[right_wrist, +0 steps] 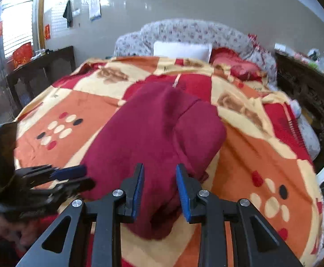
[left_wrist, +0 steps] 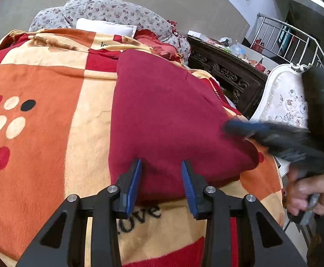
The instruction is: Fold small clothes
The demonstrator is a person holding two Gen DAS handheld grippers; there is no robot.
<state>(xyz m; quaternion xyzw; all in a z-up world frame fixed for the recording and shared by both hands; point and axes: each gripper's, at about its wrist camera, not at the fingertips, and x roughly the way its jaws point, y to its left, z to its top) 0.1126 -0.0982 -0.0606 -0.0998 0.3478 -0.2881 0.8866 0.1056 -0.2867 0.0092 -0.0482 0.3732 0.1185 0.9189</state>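
A dark red fleece garment (left_wrist: pixel 162 111) (right_wrist: pixel 150 129) lies folded lengthways on the checked orange, cream and red blanket (left_wrist: pixel 39 89) (right_wrist: pixel 251 155). My left gripper (left_wrist: pixel 161 163) is at the garment's near edge, jaws apart, with cloth lying under and between the blue pads; no pinch shows. In the right wrist view the left gripper (right_wrist: pixel 81 175) is blurred at the garment's left side. My right gripper (right_wrist: pixel 159 166) stands open over the near end of the garment, cloth bulging below its fingers. From the left wrist view the right gripper (left_wrist: pixel 231 129) is a blur at the garment's right edge, held by a hand (left_wrist: pixel 306 191).
The blanket covers a bed with a white pillow (right_wrist: pixel 182 49) and a floral headboard (right_wrist: pixel 195 31) at the far end. A carved dark cabinet (left_wrist: pixel 224 71) stands along the right side and a white upholstered footboard (left_wrist: pixel 282 98) at the near right. Another dark cabinet (right_wrist: pixel 39 71) is at the left.
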